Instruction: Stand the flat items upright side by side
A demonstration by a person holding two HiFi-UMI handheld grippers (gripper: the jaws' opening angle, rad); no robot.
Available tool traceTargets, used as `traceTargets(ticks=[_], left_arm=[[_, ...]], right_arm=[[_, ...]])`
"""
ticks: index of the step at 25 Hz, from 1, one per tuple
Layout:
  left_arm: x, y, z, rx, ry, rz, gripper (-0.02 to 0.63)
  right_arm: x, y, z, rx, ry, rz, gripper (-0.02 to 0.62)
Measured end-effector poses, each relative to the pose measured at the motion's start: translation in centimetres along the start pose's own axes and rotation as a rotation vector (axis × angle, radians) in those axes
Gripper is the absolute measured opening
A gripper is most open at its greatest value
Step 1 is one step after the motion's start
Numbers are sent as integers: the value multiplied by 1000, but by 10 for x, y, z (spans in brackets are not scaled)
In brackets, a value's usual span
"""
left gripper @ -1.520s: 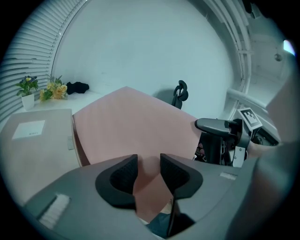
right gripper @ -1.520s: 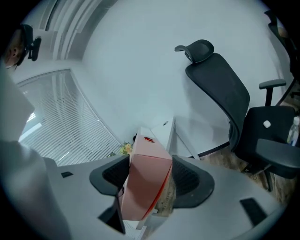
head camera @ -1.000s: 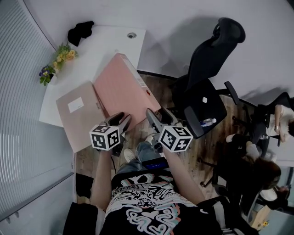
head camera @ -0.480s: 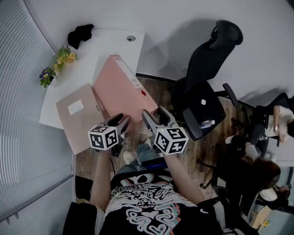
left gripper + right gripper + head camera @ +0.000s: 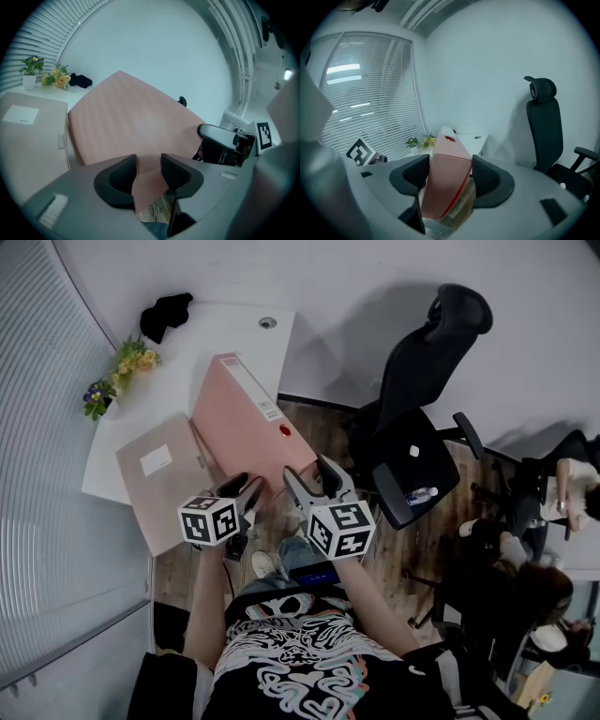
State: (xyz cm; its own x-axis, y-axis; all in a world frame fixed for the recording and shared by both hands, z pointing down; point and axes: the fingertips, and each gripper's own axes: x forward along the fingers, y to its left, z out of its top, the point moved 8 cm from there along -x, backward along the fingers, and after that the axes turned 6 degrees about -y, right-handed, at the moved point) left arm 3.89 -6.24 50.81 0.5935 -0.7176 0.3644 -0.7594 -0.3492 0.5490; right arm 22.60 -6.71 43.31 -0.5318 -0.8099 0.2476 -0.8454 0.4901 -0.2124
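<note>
- Pink cardboard binder (image 5: 246,418) (image 5: 131,126) (image 5: 447,183) is raised on its long edge at a tilt, not fully upright. Its broad face is turned left. Its narrow spine, which carries a pale label strip and a red finger hole, is turned up and to the right.
- The far end of the binder is over the white desk (image 5: 216,329). The near end overhangs the desk's near edge above the wooden floor (image 5: 422,549).
- Left gripper (image 5: 244,486) (image 5: 147,164): its jaws stand about half apart and are closed on the binder's near left corner. Pink board fills the gap between the pads.
- Right gripper (image 5: 309,474) (image 5: 450,168): its jaws stand wide and are clamped across the thick near end of the binder, one pad on each side.
- Beige flat folder (image 5: 159,479) (image 5: 28,136) lies flat on the desk just left of the binder, with a white label (image 5: 155,460) (image 5: 19,114) facing up. I cannot tell whether folder and binder touch.
- Potted flowers (image 5: 122,367) (image 5: 51,77) stand at the far left edge of the desk. A black bundle (image 5: 165,313) (image 5: 80,81) lies beyond them at the far end.
- Black office chair (image 5: 417,418) (image 5: 543,126) stands to the right, well apart from the desk.
- Window blinds (image 5: 361,108) cover the left wall.
</note>
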Motion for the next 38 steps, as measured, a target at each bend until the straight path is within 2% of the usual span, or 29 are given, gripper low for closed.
traceTargets(ticks=[16, 30, 38], left_arm=[[-14, 1, -1, 0, -11, 33, 143], [-29, 5, -6, -10, -28, 57, 140], [-39, 7, -5, -10, -43, 62, 146]], right_arm=[[-5, 26, 5, -132, 1, 59, 276], [-13, 47, 6, -180, -15, 167, 261], [-17, 62, 6, -261, 2, 204, 258]])
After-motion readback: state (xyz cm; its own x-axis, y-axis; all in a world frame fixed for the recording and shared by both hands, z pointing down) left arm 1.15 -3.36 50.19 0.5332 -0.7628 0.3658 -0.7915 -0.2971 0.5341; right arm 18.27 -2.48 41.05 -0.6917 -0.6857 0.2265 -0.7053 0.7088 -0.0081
